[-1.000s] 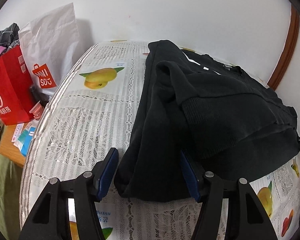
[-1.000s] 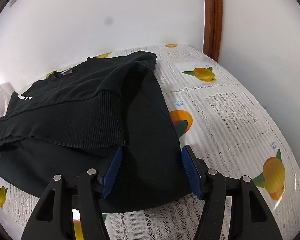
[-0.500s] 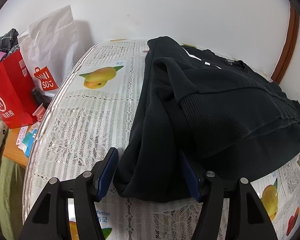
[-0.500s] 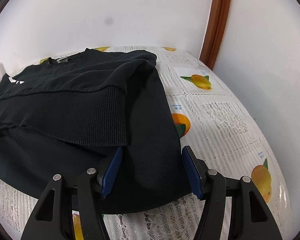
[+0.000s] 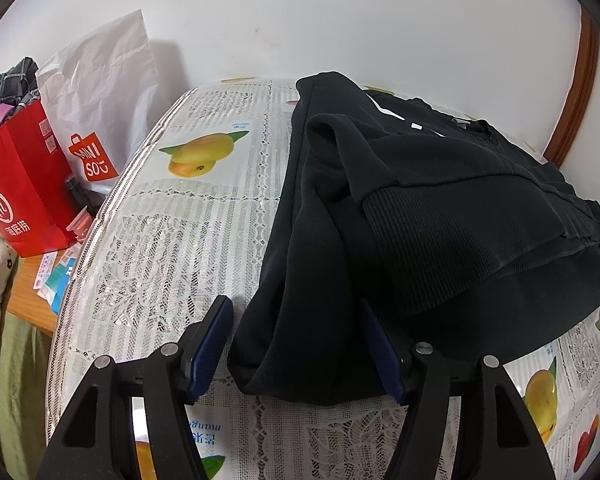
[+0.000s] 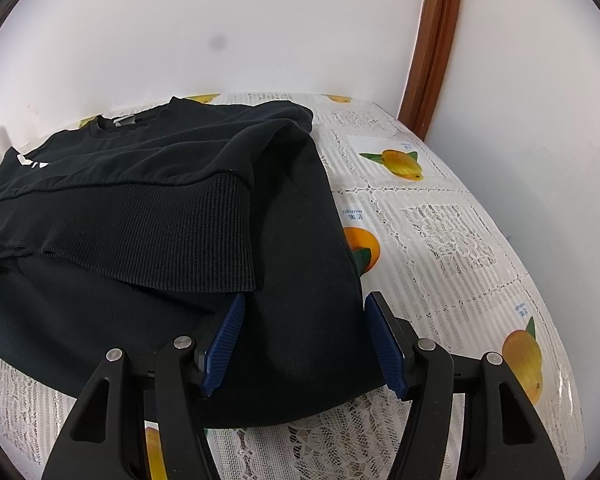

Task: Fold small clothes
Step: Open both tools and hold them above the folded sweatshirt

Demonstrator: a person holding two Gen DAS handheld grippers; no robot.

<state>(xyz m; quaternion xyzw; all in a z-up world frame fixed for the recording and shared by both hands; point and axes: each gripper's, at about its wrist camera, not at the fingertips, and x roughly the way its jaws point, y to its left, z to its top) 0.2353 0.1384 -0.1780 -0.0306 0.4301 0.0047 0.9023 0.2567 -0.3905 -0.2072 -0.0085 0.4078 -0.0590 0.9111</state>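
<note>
The black sweatshirt (image 5: 440,208) lies on the tabletop (image 5: 172,240), spread across its far half up to the wall edge, the neck toward the wall and the ribbed hem (image 6: 172,232) already doubled back over the body. The near fold of it faces the front edge, where both tongs wait.

The left tongs (image 5: 296,350) stand about half open, straddling the sweatshirt's near left corner; the left blue pad is clear of the cloth, while the right pad sits against or under it, I cannot tell which. Nothing looks pinched. The right tongs (image 6: 304,344) are likewise half open over the near right corner, cloth between the pads but not squeezed.

To do this well, I'd say each pair should bite at the same depth, taking every layer of the corner, not just the top one. The knit is thick and soft, so a shallow grip may slip. Then both should lift and carry together toward the wall edge, keeping the fold line straight and the lace-patterned fruit tablecloth (image 6: 440,240) undisturbed.
</note>
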